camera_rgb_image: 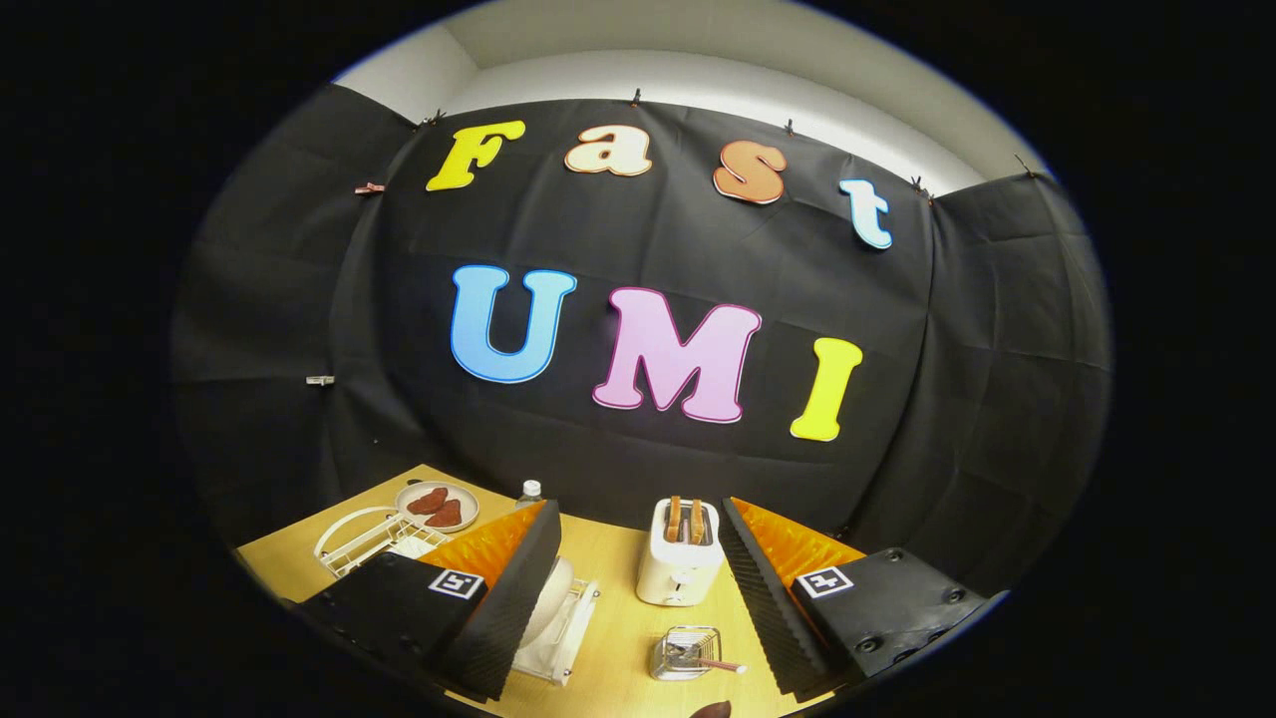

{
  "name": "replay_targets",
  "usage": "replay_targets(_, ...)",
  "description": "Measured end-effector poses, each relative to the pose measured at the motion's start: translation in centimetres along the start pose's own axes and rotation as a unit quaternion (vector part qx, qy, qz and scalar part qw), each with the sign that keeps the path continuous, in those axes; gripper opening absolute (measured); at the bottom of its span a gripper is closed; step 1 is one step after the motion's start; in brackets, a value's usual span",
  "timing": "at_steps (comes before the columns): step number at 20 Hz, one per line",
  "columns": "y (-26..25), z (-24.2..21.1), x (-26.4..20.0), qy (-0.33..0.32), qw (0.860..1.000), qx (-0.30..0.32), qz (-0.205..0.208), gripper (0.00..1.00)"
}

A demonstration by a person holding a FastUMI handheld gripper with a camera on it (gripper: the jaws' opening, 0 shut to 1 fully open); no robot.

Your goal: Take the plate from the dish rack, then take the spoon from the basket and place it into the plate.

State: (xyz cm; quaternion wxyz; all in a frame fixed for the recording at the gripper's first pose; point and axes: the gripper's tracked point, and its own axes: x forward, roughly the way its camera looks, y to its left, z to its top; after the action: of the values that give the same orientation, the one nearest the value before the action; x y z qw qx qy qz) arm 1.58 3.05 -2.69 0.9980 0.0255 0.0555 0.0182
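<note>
My gripper [638, 598] hangs above the wooden table with its fingers wide apart and nothing between them. A white plate [551, 598] stands on edge in a white dish rack [570, 638], right beside the inner face of the left finger and partly hidden by it. Nearer the right finger sits a small wire basket [684, 653], and the spoon [720, 664] lies in it with its handle sticking out toward that finger.
A white toaster [679, 566] with two slices of toast stands between and beyond the fingers. Left of the left finger are a white wire rack [361, 541], a plate with brown food [437, 506] and a bottle cap [530, 490]. A dark object [710, 710] pokes in at the near edge.
</note>
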Motion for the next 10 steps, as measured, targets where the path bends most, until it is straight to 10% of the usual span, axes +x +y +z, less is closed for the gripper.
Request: replay_targets(10,4.5,-5.9,4.8,0.125,0.991,0.019,0.039,0.98)
